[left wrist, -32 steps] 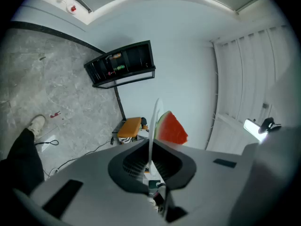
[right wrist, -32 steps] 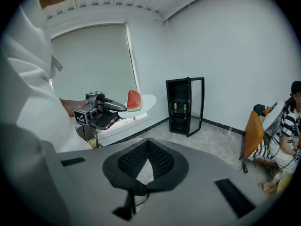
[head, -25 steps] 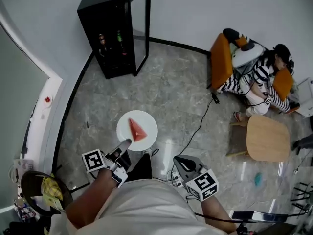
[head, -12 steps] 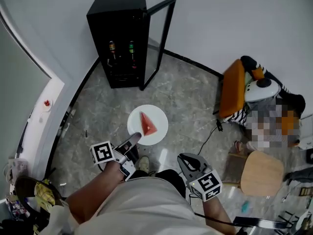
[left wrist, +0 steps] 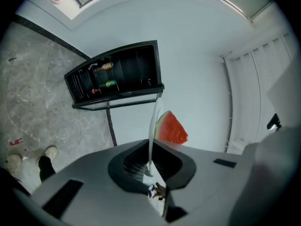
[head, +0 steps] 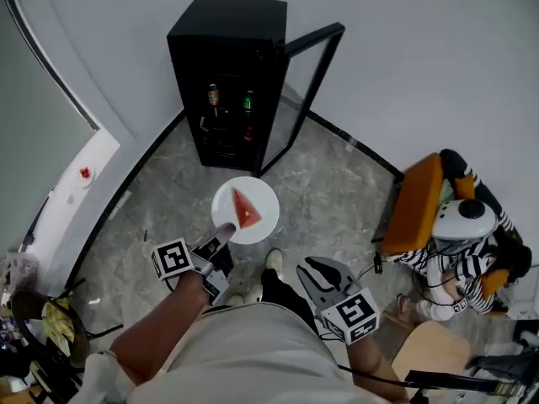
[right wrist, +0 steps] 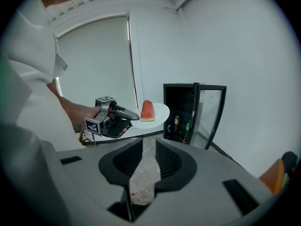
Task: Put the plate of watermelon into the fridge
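A white plate (head: 257,196) carries a red watermelon wedge (head: 245,209) and hangs level above the marble floor, a little short of the black fridge (head: 223,40). My left gripper (head: 222,231) is shut on the plate's near rim. In the left gripper view the plate (left wrist: 153,119) shows edge-on between the jaws of that gripper (left wrist: 151,149), with the wedge (left wrist: 171,128) beyond. The fridge door (head: 312,91) stands open to the right, and bottles (head: 213,97) stand on a shelf inside. My right gripper (head: 313,269) hangs lower right, jaws a little apart, holding nothing.
A person in a striped top (head: 455,268) sits by an orange chair (head: 417,204) at the right. A wooden table (head: 429,352) stands near them, with a cable (head: 375,263) on the floor. A white ledge (head: 76,192) runs along the left wall. My shoe (head: 274,259) shows below the plate.
The fridge has grown larger and come closer in the head view. The plate, held in the left gripper, has travelled toward it. The right gripper has come along beside.
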Action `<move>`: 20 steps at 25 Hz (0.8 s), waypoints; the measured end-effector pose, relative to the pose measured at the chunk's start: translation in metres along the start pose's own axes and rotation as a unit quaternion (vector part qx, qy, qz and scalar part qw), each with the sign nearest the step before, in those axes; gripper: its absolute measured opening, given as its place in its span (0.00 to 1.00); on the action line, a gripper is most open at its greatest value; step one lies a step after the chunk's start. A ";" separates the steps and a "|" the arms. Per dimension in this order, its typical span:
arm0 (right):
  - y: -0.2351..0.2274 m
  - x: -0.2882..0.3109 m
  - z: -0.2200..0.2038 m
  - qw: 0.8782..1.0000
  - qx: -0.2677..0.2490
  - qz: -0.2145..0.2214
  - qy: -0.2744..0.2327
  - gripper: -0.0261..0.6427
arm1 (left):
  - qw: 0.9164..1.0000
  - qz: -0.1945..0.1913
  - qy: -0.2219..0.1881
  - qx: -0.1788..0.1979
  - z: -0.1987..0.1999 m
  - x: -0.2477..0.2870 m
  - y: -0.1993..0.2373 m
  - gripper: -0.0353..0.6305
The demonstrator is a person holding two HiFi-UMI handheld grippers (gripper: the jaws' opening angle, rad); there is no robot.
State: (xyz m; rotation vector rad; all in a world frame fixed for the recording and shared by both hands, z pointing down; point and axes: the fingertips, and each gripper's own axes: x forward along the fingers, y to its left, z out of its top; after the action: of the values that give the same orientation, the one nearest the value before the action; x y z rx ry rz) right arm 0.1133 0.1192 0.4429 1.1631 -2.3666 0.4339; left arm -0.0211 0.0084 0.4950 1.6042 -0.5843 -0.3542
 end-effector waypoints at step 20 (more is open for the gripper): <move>-0.184 0.123 0.087 0.989 -0.050 0.127 0.048 0.16 | 0.981 0.049 -0.183 -0.039 0.211 0.178 0.084 0.09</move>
State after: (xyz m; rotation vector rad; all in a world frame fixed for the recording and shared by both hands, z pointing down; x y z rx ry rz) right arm 0.1716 -0.1112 0.4494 0.7812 -2.4298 0.4390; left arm -0.0046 -0.2698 0.5714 1.4374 -0.9146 -0.5971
